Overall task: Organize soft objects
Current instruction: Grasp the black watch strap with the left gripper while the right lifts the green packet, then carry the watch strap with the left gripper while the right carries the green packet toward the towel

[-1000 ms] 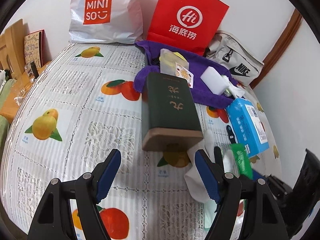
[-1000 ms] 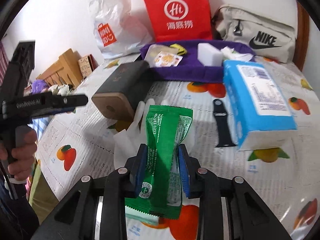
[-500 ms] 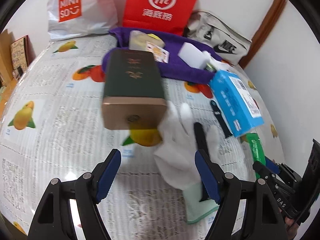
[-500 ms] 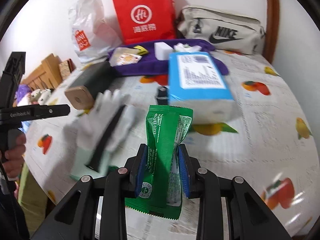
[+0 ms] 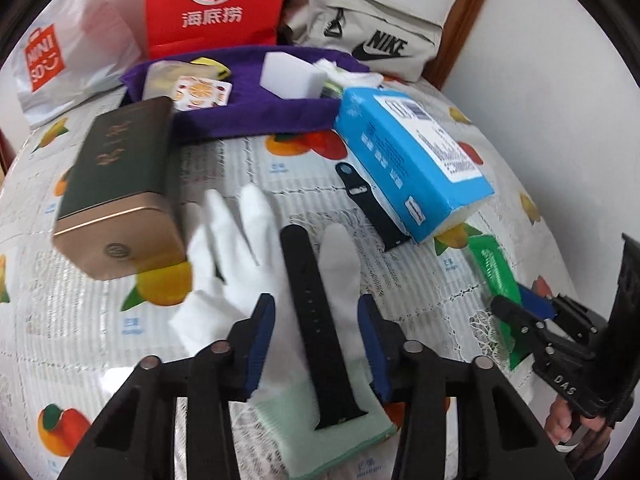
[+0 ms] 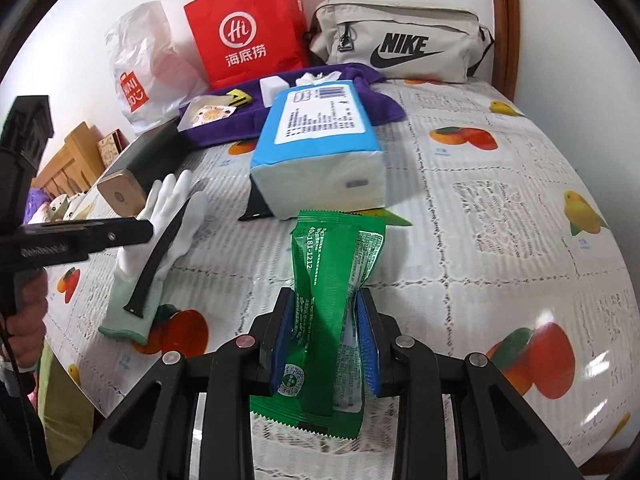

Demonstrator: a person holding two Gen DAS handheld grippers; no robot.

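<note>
My right gripper (image 6: 325, 338) is shut on a green snack packet (image 6: 334, 280) and holds it above the tablecloth; the packet also shows in the left wrist view (image 5: 494, 270). My left gripper (image 5: 316, 332) is open, its fingers either side of a black watch strap (image 5: 316, 312) that lies on a white glove (image 5: 248, 248) with a pale green cuff. The glove (image 6: 160, 216) and strap (image 6: 158, 248) also show at left in the right wrist view. A blue tissue pack (image 5: 408, 160) lies to the right, a purple cloth (image 5: 256, 108) behind.
A dark green and gold tin (image 5: 120, 184) lies left of the glove. A second black strap (image 5: 372, 204) lies by the tissue pack. A white sponge (image 5: 292, 76) and card packets sit on the purple cloth. A red bag (image 5: 216, 4), a white bag (image 5: 68, 52) and a Nike pouch (image 5: 368, 44) stand against the wall.
My left gripper has swung right and down over the glove and strap, and its fingers have narrowed somewhat. My right gripper has carried the green packet right, away from the glove.
</note>
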